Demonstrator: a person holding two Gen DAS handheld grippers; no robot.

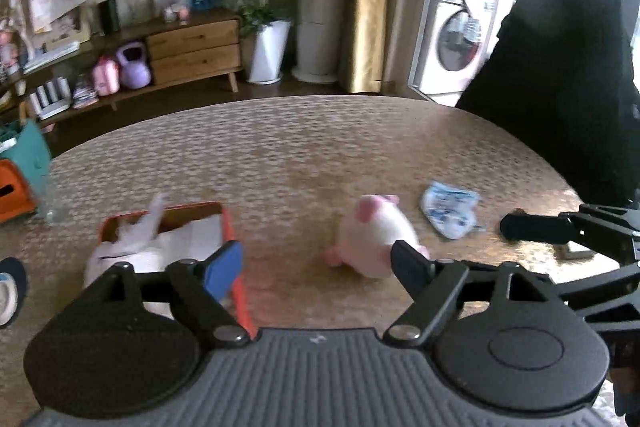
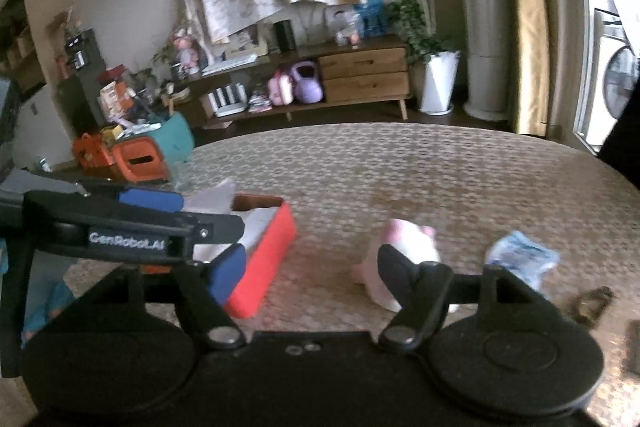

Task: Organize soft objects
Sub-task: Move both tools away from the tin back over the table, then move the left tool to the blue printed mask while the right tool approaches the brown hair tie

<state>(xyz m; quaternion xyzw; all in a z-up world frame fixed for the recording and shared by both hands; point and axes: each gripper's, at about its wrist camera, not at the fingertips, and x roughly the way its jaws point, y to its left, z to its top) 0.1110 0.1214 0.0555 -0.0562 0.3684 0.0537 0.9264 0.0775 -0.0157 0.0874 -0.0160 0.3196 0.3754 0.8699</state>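
Both grippers, left gripper (image 1: 318,261) and right gripper (image 2: 308,267), are spread wide and hold nothing. A pink plush toy (image 1: 370,233) lies on the desk (image 1: 280,147). Left of it sits a red box (image 2: 268,251) with white soft things (image 1: 132,247) inside. A blue packet (image 1: 448,209) lies right.

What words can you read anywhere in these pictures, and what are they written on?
"GenRobot.AI": white letters on the black arm of the left gripper, seen in the right wrist view.
The blue and white packet on the table has print on it, but it is too blurred to read.
The things on the far shelf are too small and blurred to read.
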